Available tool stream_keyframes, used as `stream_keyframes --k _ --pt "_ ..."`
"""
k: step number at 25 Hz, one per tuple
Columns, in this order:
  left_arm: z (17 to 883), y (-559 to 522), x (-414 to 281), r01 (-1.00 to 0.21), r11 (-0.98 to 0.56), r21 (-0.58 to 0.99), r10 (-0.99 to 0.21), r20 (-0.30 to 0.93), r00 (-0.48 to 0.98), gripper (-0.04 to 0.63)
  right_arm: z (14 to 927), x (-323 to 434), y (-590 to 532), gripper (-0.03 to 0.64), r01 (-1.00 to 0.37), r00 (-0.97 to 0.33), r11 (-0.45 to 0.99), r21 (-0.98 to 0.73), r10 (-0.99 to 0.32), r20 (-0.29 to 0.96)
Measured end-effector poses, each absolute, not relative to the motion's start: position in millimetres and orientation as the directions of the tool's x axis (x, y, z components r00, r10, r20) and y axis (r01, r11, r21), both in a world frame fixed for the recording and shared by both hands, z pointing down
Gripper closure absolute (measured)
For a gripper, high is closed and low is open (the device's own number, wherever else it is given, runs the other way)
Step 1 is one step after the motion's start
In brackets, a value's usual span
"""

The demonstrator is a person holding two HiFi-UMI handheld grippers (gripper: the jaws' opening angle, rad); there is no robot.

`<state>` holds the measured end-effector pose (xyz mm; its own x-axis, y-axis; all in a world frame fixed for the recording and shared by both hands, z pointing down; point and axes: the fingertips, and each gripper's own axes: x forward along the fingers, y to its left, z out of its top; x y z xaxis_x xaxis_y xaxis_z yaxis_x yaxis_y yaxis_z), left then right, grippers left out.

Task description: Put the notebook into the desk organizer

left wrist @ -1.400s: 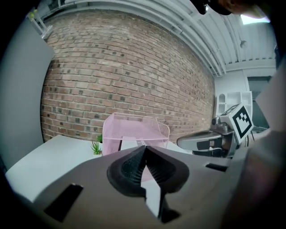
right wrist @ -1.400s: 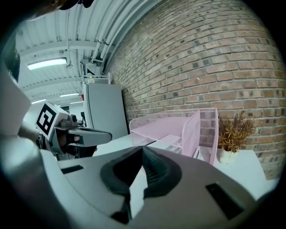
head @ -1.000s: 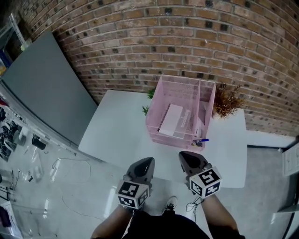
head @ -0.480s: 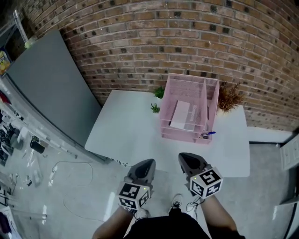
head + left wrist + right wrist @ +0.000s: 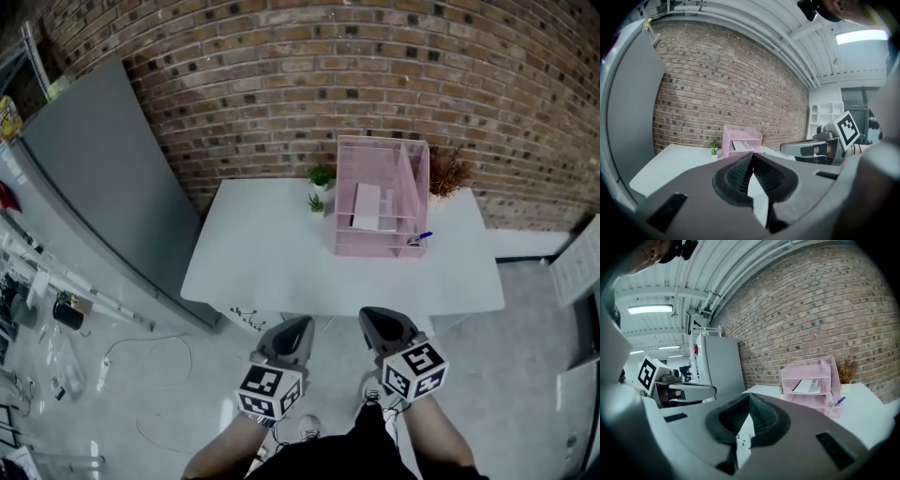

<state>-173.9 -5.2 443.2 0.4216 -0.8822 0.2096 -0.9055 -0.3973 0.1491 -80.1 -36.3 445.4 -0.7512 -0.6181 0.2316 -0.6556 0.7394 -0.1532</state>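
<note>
Head view: my left gripper [image 5: 296, 326] and right gripper [image 5: 372, 319] hang side by side, short of the white desk [image 5: 253, 272]. Well ahead of both, the pink desk organizer [image 5: 412, 187] stands near the desk's far edge. The notebook [image 5: 367, 207] lies in one of its trays.

Left gripper view: the jaws meet with nothing between them, and the organizer sits far ahead.

Right gripper view: the jaws are together and empty. The organizer is ahead and to the right, with the notebook inside.
</note>
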Motion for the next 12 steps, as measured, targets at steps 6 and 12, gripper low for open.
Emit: stream_keyframes --k 6,12 --pt "450 40 -170 -0.863 -0.475 0.173 -0.837 0.215 0.504 0.589 450 -71 19 0.612 -0.729 -0.682 0.667 -0.152 -0.69 0.244" --pt "450 71 -155 -0.819 -0.54 0.195 -0.795 0.203 0.572 0.589 446 -53 60 0.613 -0.782 -0.621 0.61 -0.131 -0.743 0.251"
